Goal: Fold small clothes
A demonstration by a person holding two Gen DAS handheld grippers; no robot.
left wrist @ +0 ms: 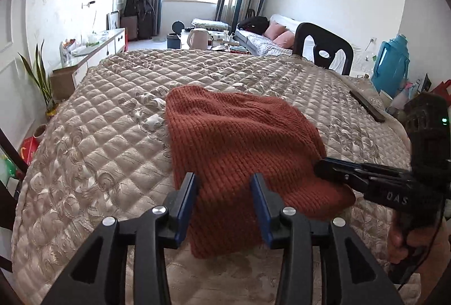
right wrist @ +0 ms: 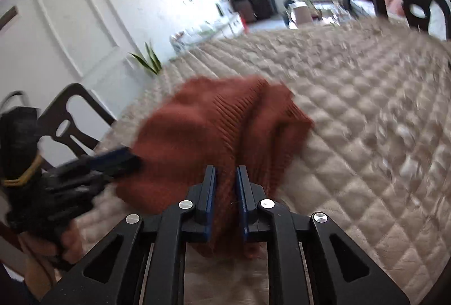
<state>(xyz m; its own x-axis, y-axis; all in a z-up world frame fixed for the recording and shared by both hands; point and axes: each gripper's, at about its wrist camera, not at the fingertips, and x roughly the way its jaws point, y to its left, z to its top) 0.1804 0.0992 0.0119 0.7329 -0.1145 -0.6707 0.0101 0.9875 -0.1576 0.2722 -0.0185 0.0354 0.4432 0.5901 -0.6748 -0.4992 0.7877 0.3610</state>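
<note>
Through my left wrist camera I see the knit (left wrist: 242, 144), a rust-red ribbed piece, lying on the quilt (left wrist: 107, 135) near its front edge, with one end hanging over that edge. My left claw (left wrist: 225, 186) has its blue pads standing apart on either side of the near part of the knit; the cloth lies between them, but neither pad presses on it, so the claw holds nothing. From the right side of this view my right claw (left wrist: 324, 166) comes in level, its tip at the knit's right edge, with my right hand (left wrist: 400, 245) below on the grip. Behind the quilt stand a black chair (left wrist: 324, 48) and a blue jug (left wrist: 390, 62). Through my right wrist camera the picture is blurred. Here my right claw (right wrist: 227, 178) is narrow, its pads close on a bunched fold of the knit (right wrist: 214, 121) that runs up between them, so it grips the cloth. The rest of the knit lies heaped on the quilt (right wrist: 352, 113) ahead. At the left my left claw (right wrist: 126, 157) reaches the knit's edge, its state unclear from this side, and my left hand (right wrist: 48, 254) shows below it.
</note>
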